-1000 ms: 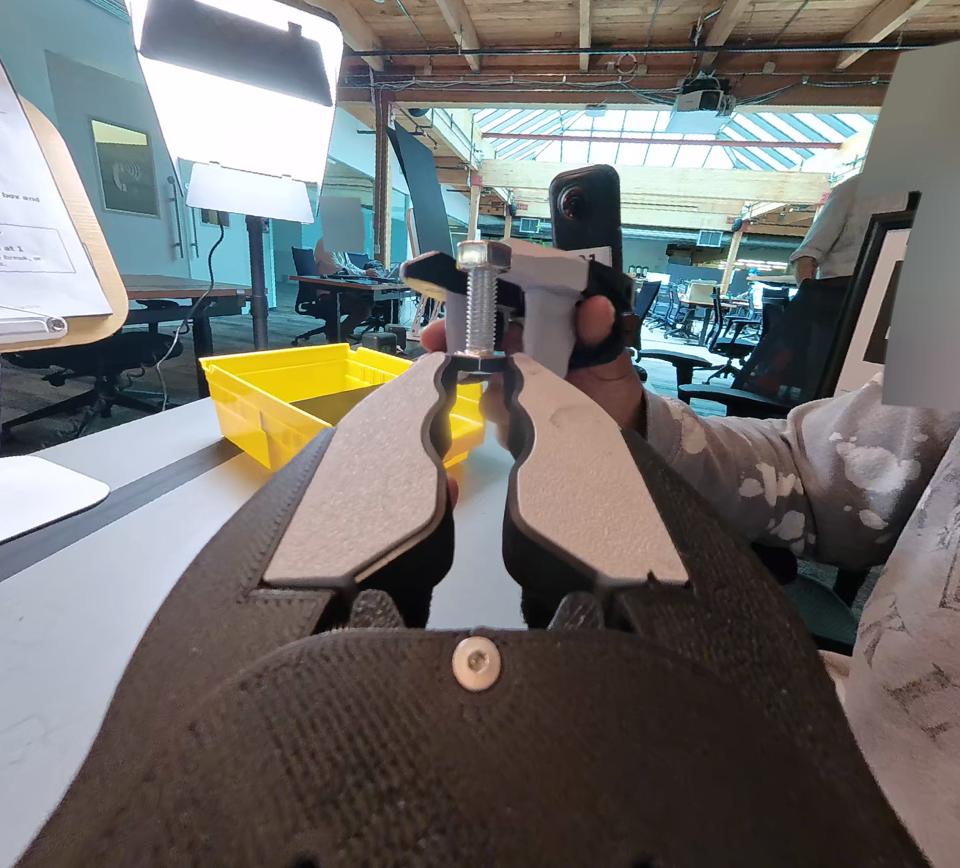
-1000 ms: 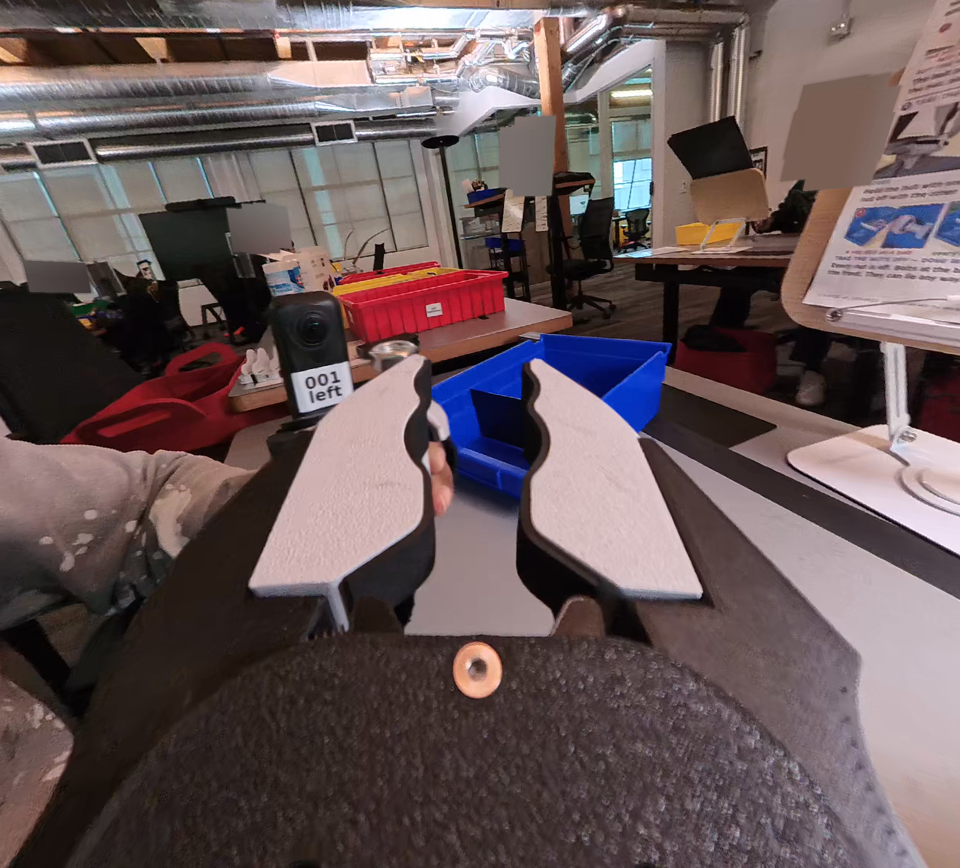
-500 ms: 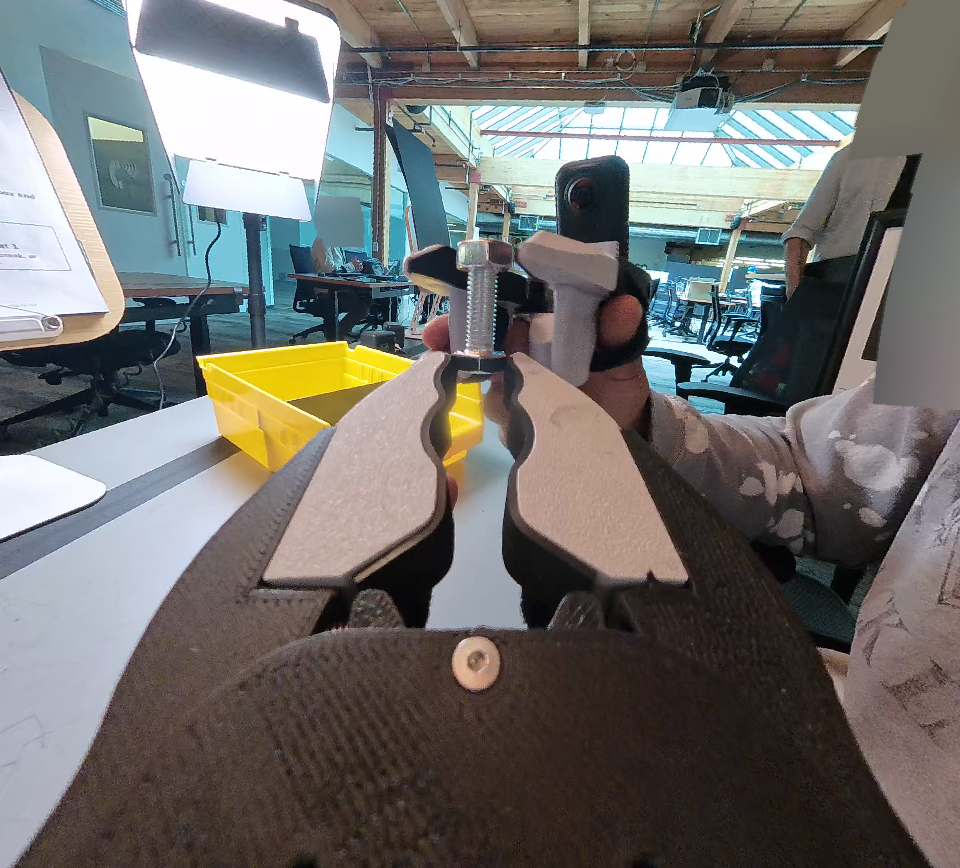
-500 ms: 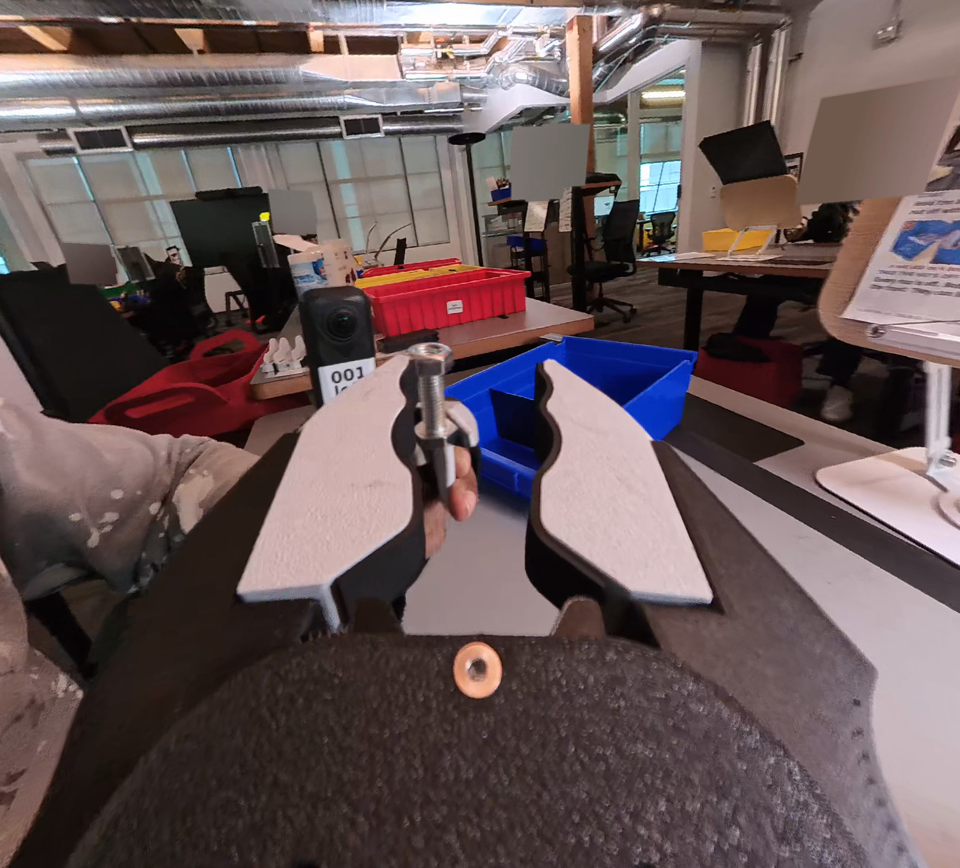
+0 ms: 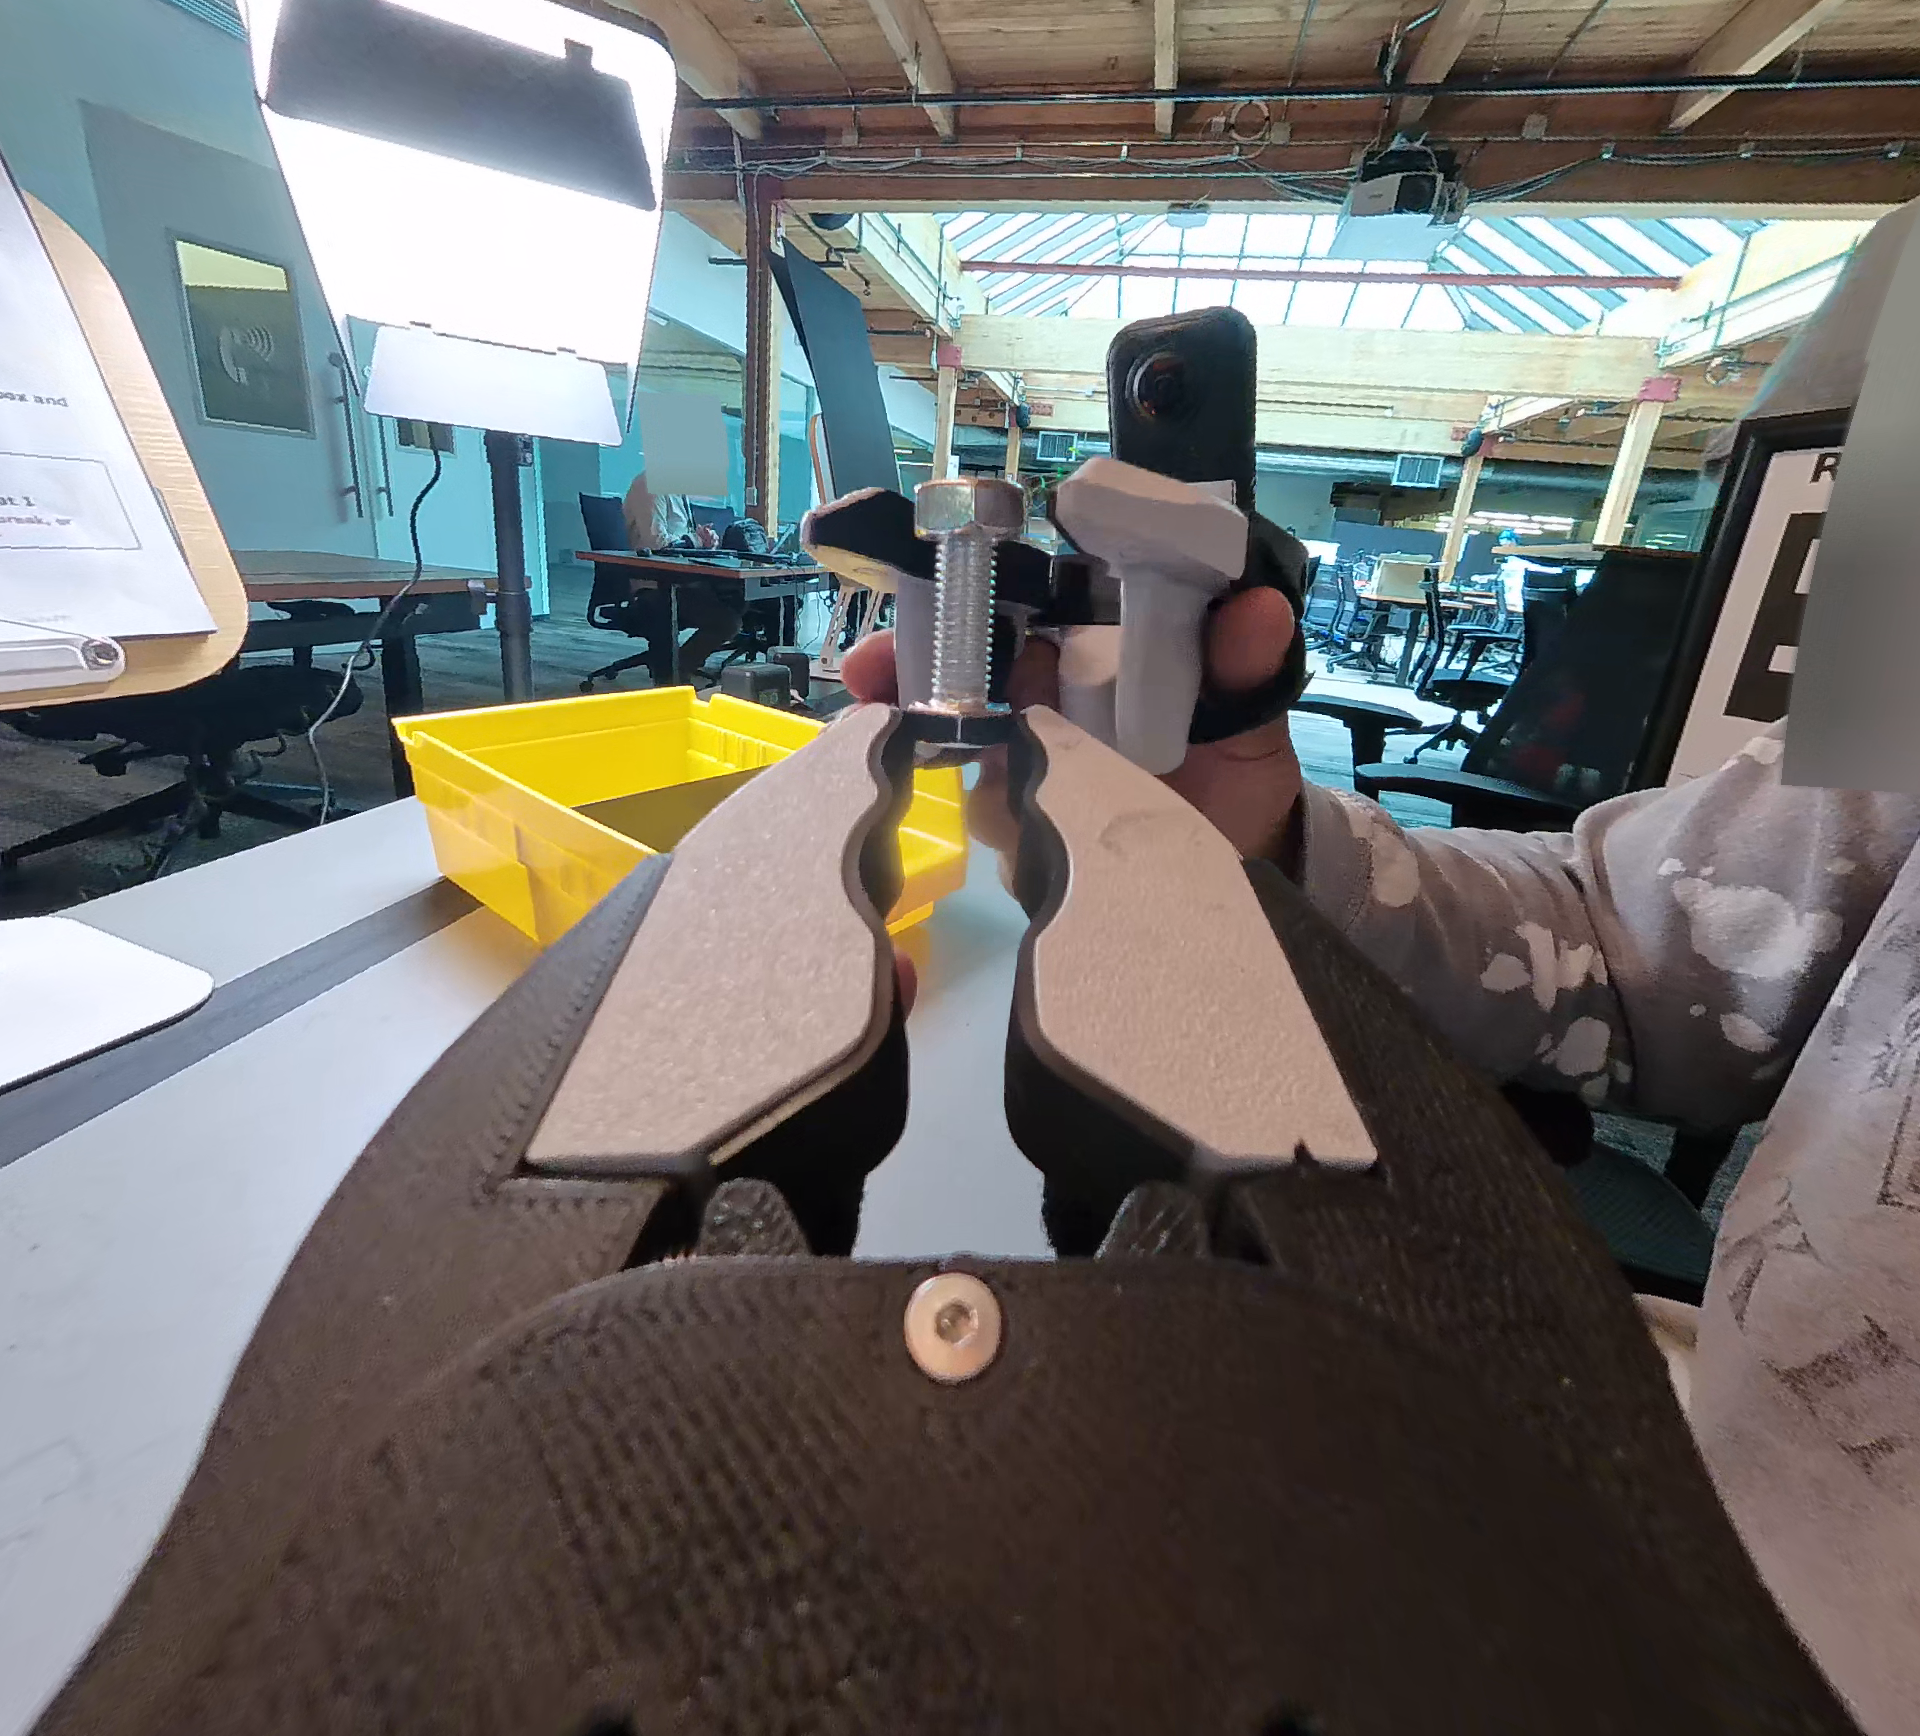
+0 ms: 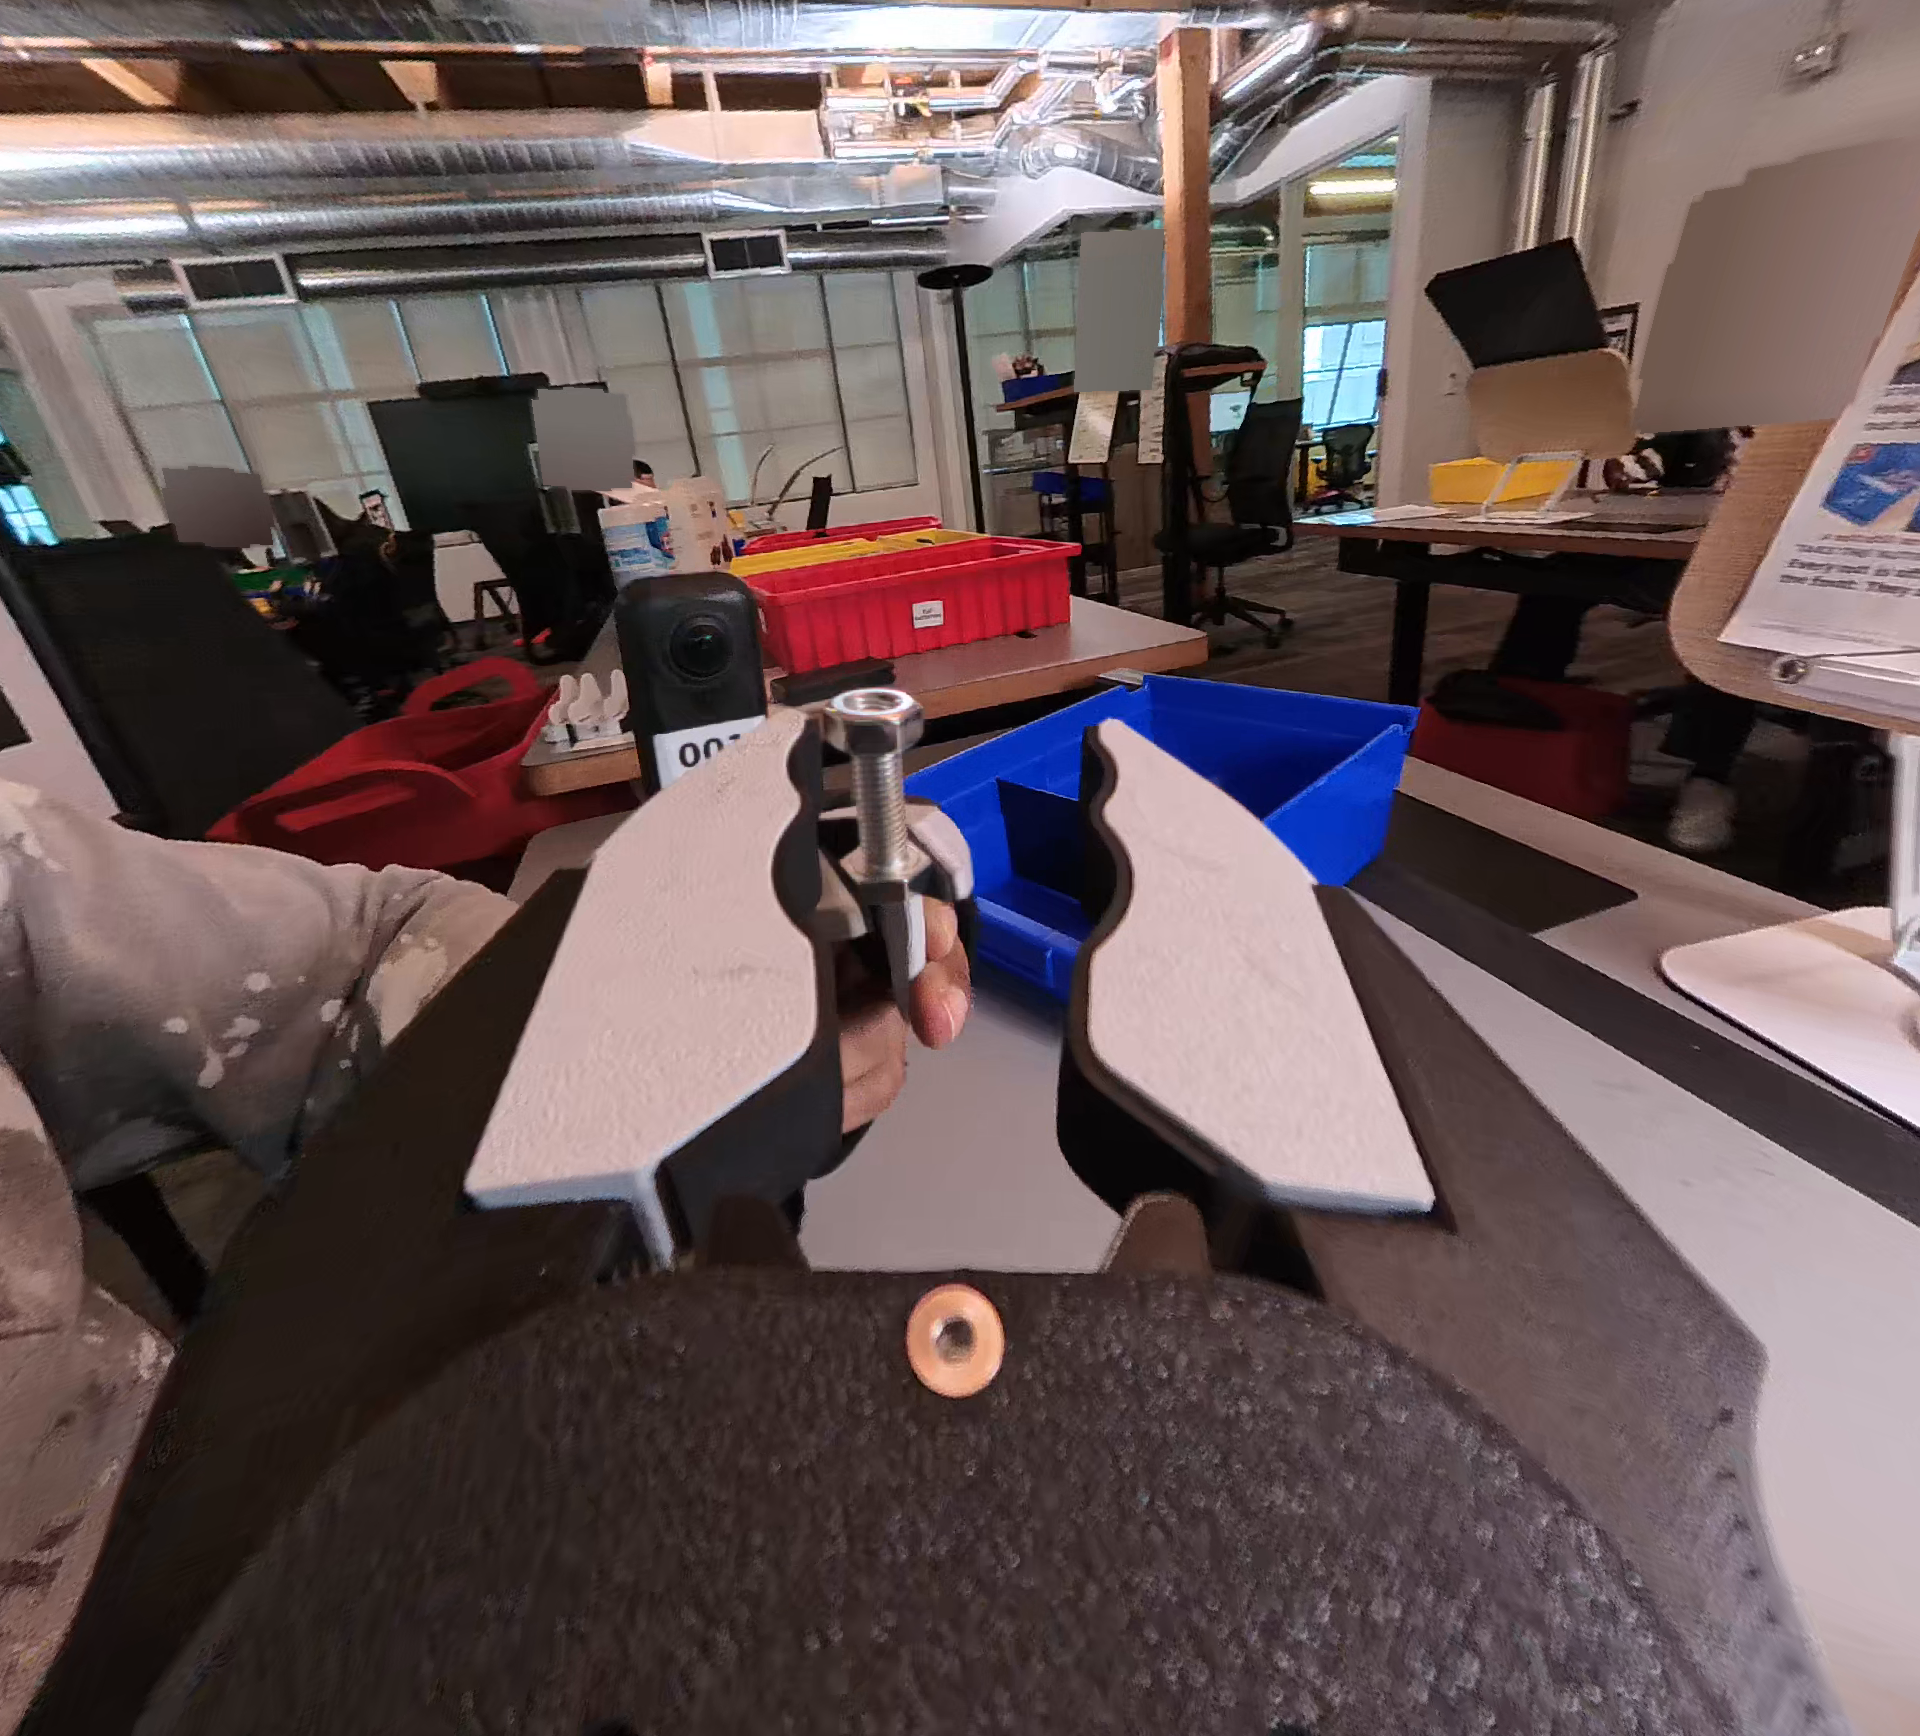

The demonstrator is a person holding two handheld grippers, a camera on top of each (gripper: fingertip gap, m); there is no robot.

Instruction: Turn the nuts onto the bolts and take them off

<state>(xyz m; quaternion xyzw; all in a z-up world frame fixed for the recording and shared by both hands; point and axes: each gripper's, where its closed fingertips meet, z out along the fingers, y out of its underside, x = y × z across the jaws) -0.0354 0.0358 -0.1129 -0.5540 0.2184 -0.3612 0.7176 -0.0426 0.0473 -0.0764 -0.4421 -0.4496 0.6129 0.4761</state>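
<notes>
A left gripper with grey textured fingers on a black body is clamped by its tips on the lower end of an upright, silver threaded steel bolt, held in the air above a pale grey table. A silver hexagonal nut sits at the bolt's top end. The matching right gripper has its jaws apart on either side of the nut, which sits closer to one finger. If those jaws close off-centre, they may push the bolt sideways out of the narrow tip hold. The nut seems to be on the last threads, so it could drop beside the yellow plastic bin.
</notes>
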